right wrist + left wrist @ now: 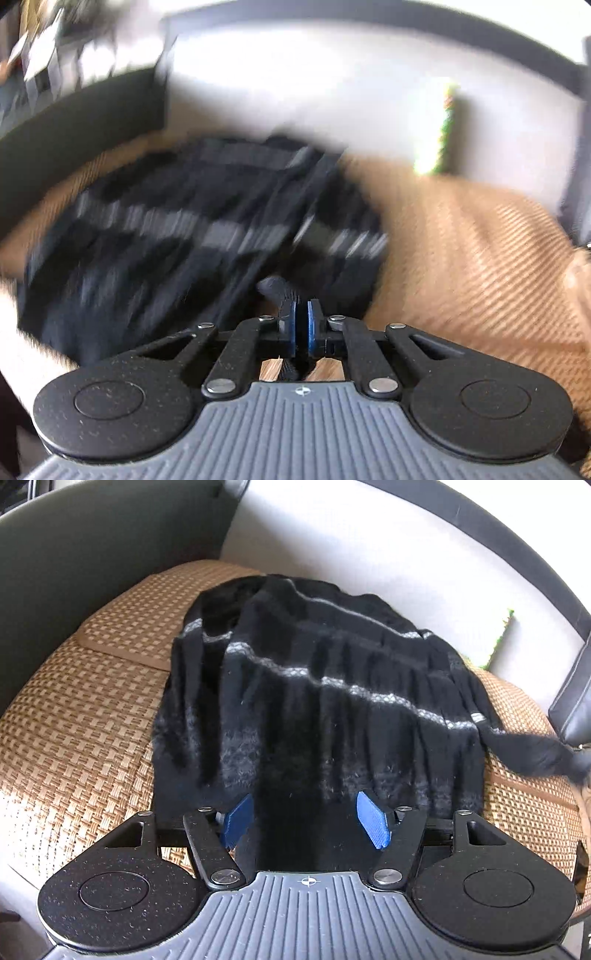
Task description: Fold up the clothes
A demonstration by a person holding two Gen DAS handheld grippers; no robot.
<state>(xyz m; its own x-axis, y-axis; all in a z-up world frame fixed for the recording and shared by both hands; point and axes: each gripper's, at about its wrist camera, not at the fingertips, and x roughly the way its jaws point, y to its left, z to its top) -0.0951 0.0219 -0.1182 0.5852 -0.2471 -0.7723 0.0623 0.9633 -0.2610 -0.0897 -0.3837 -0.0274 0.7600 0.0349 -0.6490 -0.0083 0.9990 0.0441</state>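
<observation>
Left wrist view: black knitted garment (pixel 317 709) with pale stripes is lying rumpled on the woven sofa mat (pixel 74 716). I am holding the left gripper (pixel 306 821) wide over its near hem, blue pads clear of the cloth. Right wrist view, blurred: right gripper (pixel 302 325) is pinching what is probably a thin dark corner of the garment. Step: drawing one side over. Next: seize the hem. Bare mat is lying rightward for spreading.
</observation>
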